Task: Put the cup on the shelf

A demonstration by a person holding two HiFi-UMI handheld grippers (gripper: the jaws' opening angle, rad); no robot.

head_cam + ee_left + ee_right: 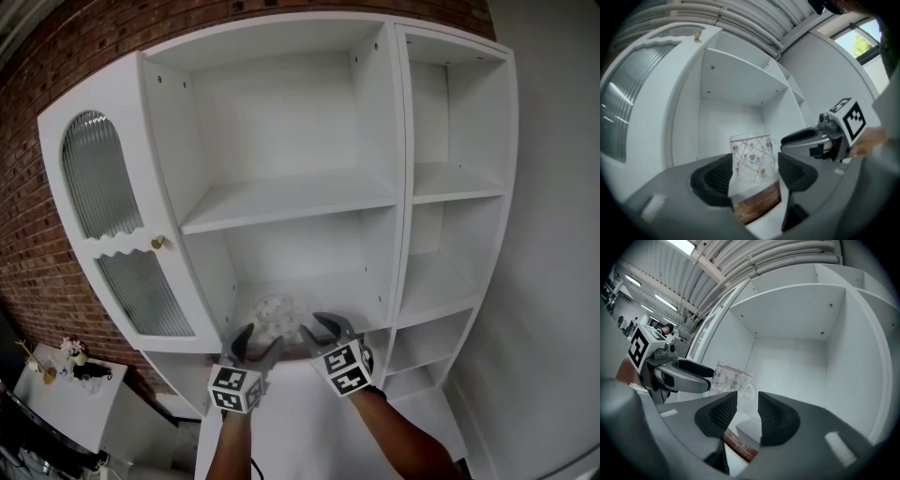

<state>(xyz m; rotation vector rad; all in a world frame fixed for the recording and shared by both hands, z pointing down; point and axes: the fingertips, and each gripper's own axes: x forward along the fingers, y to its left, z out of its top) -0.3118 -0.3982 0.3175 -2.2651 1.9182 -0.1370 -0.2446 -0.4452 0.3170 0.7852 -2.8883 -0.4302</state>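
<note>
A clear glass cup (275, 316) printed with red hearts stands upright on the lower shelf (370, 289) of a white cabinet. My left gripper (260, 338) is open just in front of it. In the left gripper view the cup (753, 158) shows between the two wide-set pads (717, 180), with no clear pressure on the glass. My right gripper (319, 330) hangs beside it on the right, its jaws open by a narrow gap with nothing in it. The right gripper view shows the cup (732, 379) beyond the right gripper (747, 411), behind the left gripper's finger (696, 372).
The cabinet has a wide upper shelf (281, 199) and a narrow column of shelves (450, 192) on the right. A ribbed-glass door (103, 192) with a brass knob closes the left side. A brick wall (37, 262) lies behind. A small white table (61, 398) stands at lower left.
</note>
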